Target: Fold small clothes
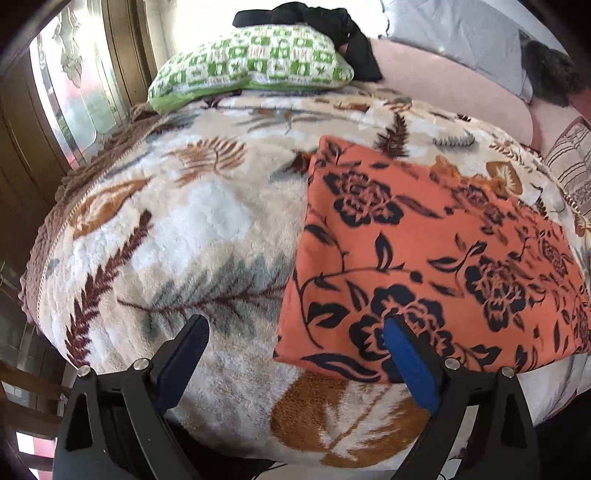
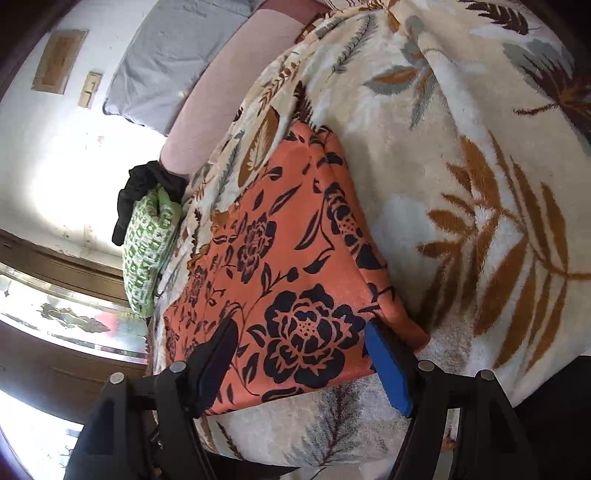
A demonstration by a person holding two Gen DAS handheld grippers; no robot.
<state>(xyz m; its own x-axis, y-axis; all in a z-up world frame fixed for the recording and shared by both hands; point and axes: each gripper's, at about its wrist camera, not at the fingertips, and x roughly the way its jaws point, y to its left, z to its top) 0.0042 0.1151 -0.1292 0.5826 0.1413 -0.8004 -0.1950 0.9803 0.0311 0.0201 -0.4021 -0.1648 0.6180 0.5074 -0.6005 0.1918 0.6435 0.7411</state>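
Cut off at the right frame edge in the left wrist view: orange floral cloth, folded flat on the leaf-patterned blanket. Layers beneath hidden. Behind, partly covered by a black garment: green checked pillow. Farther back, grey pillow, blurred. Left gripper open, empty, one pad over the cloth's near corner, contact unclear. Right gripper open wide, empty, straddling the cloth's near edge; touching or hovering, impossible to tell.
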